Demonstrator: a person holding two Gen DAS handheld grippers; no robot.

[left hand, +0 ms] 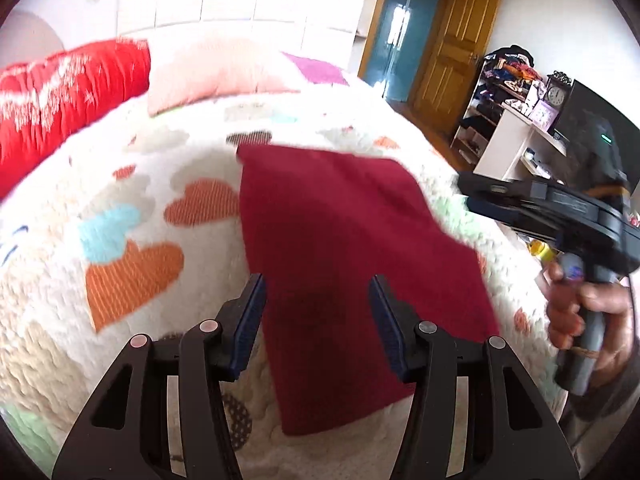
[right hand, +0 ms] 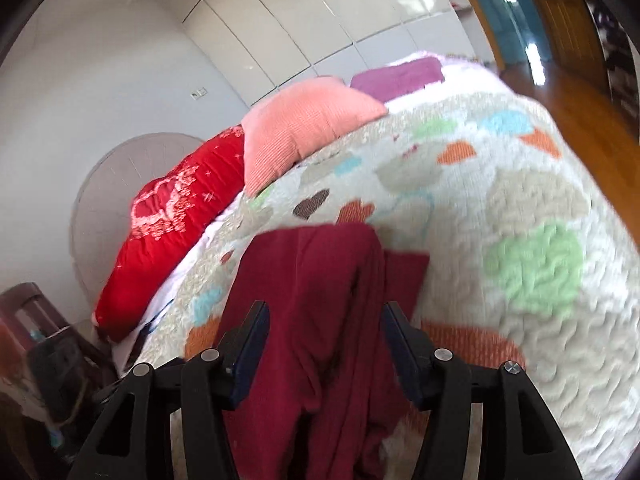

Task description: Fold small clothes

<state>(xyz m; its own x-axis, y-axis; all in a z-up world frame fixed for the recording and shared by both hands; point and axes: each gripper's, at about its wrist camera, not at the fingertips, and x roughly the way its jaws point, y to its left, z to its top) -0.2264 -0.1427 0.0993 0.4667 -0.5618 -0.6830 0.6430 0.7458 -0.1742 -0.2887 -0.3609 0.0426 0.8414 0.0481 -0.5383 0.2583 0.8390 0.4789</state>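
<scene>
A dark red garment (left hand: pixel 344 248) lies on the patterned bed cover, fairly flat in the left wrist view. In the right wrist view it (right hand: pixel 320 300) looks bunched in folds, with one flat corner to the right. My left gripper (left hand: pixel 318 284) is open, its jaws wide apart above the garment's near part. My right gripper (right hand: pixel 324 312) is open too, its jaws either side of the bunched cloth, not closed on it. The right gripper also shows in the left wrist view (left hand: pixel 560 208), held by a hand at the bed's right edge.
The bed cover (left hand: pixel 132 240) is white with coloured hearts. A red pillow (right hand: pixel 172 220), a pink pillow (right hand: pixel 304 128) and a purple cloth (right hand: pixel 400 76) lie at the far end. A shelf unit (left hand: pixel 508 128) and a wooden door (left hand: pixel 452 40) stand to the right.
</scene>
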